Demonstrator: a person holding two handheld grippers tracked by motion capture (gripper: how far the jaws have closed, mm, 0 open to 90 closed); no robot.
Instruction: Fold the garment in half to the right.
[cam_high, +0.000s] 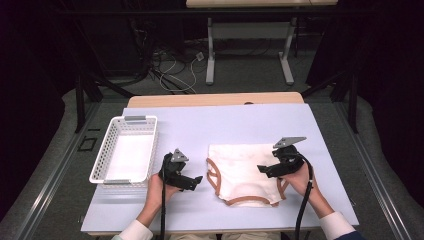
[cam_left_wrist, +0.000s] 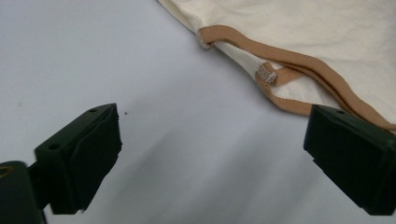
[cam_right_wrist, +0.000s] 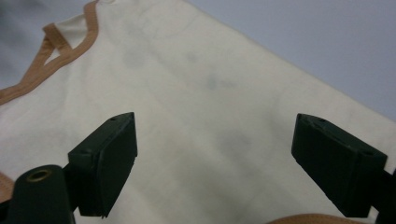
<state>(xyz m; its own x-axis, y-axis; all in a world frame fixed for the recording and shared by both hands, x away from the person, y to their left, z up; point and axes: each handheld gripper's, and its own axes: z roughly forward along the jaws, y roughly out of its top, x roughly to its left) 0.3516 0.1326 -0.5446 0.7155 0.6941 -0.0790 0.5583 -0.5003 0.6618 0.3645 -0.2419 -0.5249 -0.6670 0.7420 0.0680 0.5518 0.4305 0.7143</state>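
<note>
Both grippers stand with their jaws spread wide and nothing between them. Left of centre in the high view, the left gripper (cam_high: 199, 179) points right toward a cream garment (cam_high: 242, 172) trimmed in tan, which lies flat on the pale table (cam_high: 225, 125) at lower centre of the frame; the right gripper (cam_high: 261, 168) hangs over the garment's right part, pointing left. In the left gripper view, the left gripper (cam_left_wrist: 212, 154) frames bare table, and its right-hand jaw covers part of the tan trim (cam_left_wrist: 285, 58); the garment (cam_left_wrist: 327, 28) fills the upper right corner and is cut off by the top and right edges. A small tag (cam_left_wrist: 267, 73) sits on the trim, its print too small to read. In the right gripper view, the right gripper (cam_right_wrist: 215, 158) looks down on plain cloth (cam_right_wrist: 196, 102) with faint grey marks; whether the jaws touch the cloth cannot be told. A white basket (cam_high: 116, 178) sits at the left of the table, well apart from the garment. Open table lies between basket and garment, and above the garment toward the far edge.
</note>
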